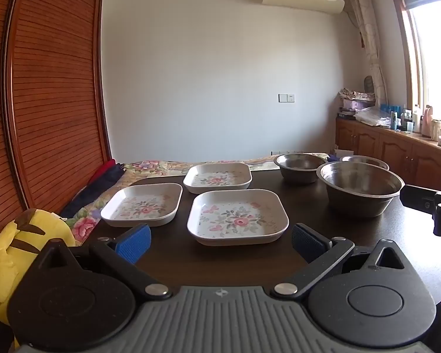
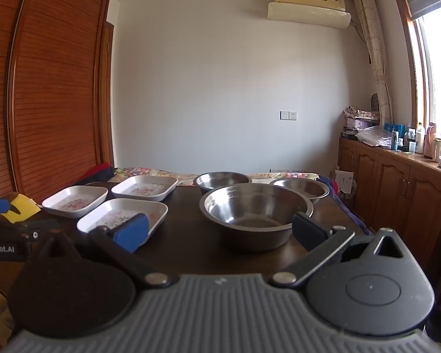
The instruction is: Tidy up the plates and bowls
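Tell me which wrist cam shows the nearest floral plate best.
Left wrist: the nearest floral plate sits centred ahead of the open left gripper, whole rim and pattern visible. In the right wrist view it is off to the left, partly hidden behind a blue finger pad.

Both wrist views face forward, low, sharing the table (image 1: 279, 261) from nearby.

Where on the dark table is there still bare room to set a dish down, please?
The table is bare in the strip between the nearest floral plate and the big steel bowl, and along the near edge before both open grippers. It is crowded at the left, where three plates sit close, and far right, where three bowls cluster.
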`<act>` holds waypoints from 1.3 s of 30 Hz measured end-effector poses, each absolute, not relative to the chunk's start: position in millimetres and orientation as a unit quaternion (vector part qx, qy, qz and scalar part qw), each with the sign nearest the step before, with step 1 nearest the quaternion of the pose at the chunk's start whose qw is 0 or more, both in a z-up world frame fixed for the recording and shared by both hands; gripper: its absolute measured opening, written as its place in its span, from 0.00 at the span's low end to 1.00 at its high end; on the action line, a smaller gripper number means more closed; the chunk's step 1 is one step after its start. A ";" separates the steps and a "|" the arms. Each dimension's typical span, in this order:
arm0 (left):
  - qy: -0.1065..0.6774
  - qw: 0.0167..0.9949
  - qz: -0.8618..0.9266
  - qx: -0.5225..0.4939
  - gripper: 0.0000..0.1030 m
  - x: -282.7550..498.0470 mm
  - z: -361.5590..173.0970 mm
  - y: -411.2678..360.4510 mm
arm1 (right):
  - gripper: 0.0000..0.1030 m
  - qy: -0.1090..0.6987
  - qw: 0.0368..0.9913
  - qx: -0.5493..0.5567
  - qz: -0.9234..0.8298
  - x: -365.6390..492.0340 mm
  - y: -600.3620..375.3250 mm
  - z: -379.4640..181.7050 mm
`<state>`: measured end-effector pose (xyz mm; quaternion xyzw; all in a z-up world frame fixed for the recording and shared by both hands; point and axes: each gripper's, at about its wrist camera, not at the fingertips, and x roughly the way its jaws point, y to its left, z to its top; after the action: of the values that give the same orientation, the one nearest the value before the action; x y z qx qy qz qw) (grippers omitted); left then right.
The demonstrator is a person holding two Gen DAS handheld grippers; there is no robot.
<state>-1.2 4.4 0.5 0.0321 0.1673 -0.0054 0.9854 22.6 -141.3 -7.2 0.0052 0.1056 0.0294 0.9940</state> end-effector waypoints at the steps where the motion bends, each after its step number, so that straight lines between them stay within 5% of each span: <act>1: 0.167 0.985 -0.005 0.033 1.00 -1.0 0.4 4.8 | 1.00 0.105 0.994 0.006 0.029 22.3 -141.6 -6.9; 39: 0.167 0.985 -0.001 0.038 1.00 2.2 -0.6 3.4 | 1.00 0.107 0.994 0.003 0.028 19.5 -142.8 -6.6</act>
<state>2.2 3.4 -0.6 0.0382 0.1666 -0.0013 0.9853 19.5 -142.8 -6.6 0.0035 0.1070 0.0281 0.9939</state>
